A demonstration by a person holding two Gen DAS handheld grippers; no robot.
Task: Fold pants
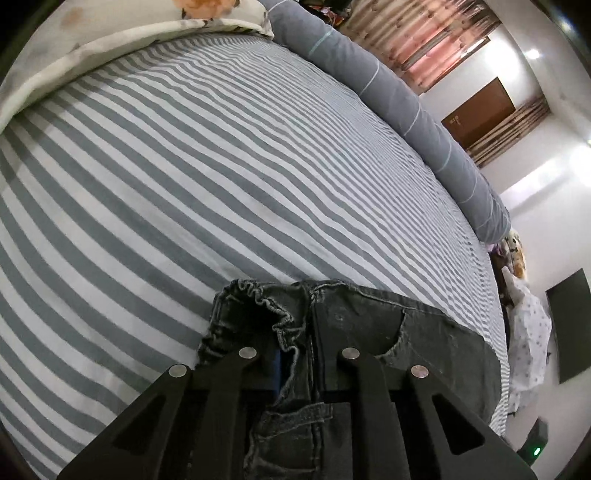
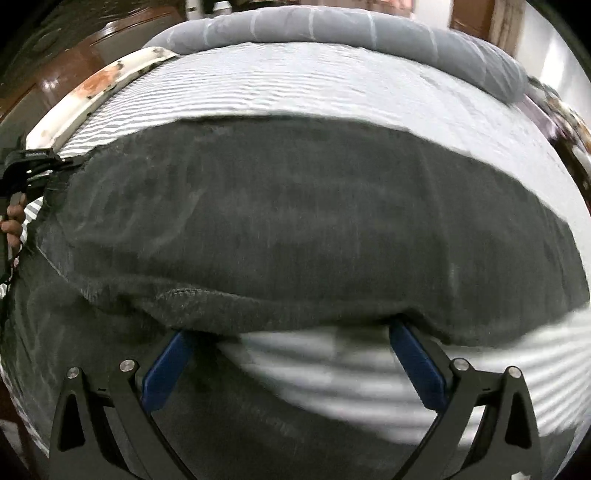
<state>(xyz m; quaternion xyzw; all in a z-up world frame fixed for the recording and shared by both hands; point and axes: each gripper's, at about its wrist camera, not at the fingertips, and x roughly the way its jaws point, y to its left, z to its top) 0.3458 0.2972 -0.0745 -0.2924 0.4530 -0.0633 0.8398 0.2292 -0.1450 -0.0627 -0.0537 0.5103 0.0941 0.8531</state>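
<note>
Dark grey denim pants lie across the striped bed sheet, one leg folded over the other. My left gripper is shut on the pants' waistband, with the elastic bunched between its fingers. My right gripper is open, its blue pads spread wide, with the fingertips tucked under the near edge of the pants leg. The left gripper and the hand holding it show at the left edge of the right wrist view. The right wrist view is motion-blurred.
A grey rolled blanket runs along the bed's far side. A floral pillow lies at the head of the bed. White walls, curtains and a brown door stand beyond, with a spotted cloth by the bed's edge.
</note>
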